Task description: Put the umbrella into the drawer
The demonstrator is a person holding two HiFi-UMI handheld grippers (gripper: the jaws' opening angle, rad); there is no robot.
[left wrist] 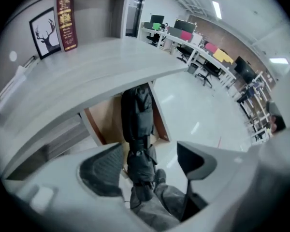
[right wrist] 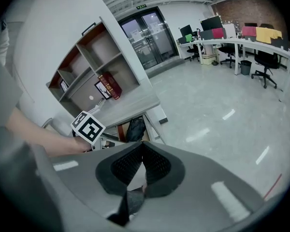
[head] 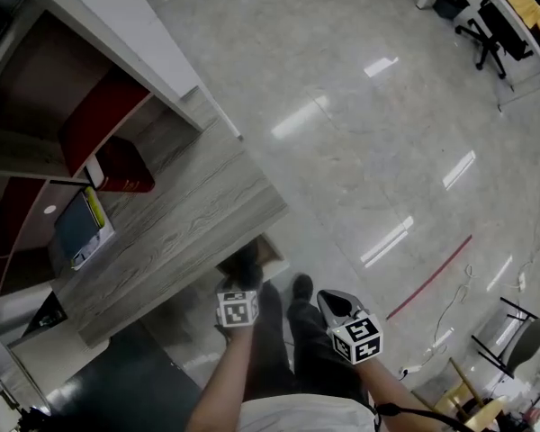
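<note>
- Your left gripper [left wrist: 150, 150] has its jaws wide apart. The umbrella [left wrist: 137, 115] shows in the gap but sits lower down, and no pad touches it
- Your right gripper [right wrist: 142, 151] has its jaws closed tip to tip with nothing between them
- The umbrella is folded and dark and lies lengthwise in the open drawer [left wrist: 104, 122] under the desk top [left wrist: 87, 76]. Its near end seems to reach the drawer front or hang over it; can't tell which
- Handling, as a guess: it looks light, with a stiff shaft under soft, loose fabric, so the cloth may slide or bunch under the pads. It should not break easily
- If you need to nudge it, grip across the narrow body around mid-length, where the fabric is strapped tight. Don't pinch loose folds
- The task looks close to done. What's likely left is seating the near end and shutting the drawer
- The desk top overhangs the back part of the drawer, so come in from the front, not from above
- The drawer's side walls run just beside the umbrella, leaving little room for spread jaws
- Your shoe [head: 301, 286] and legs are right below the grippers, near the drawer front
- The floor [head: 387, 151] to your right is wide open, so pull back that way
</note>
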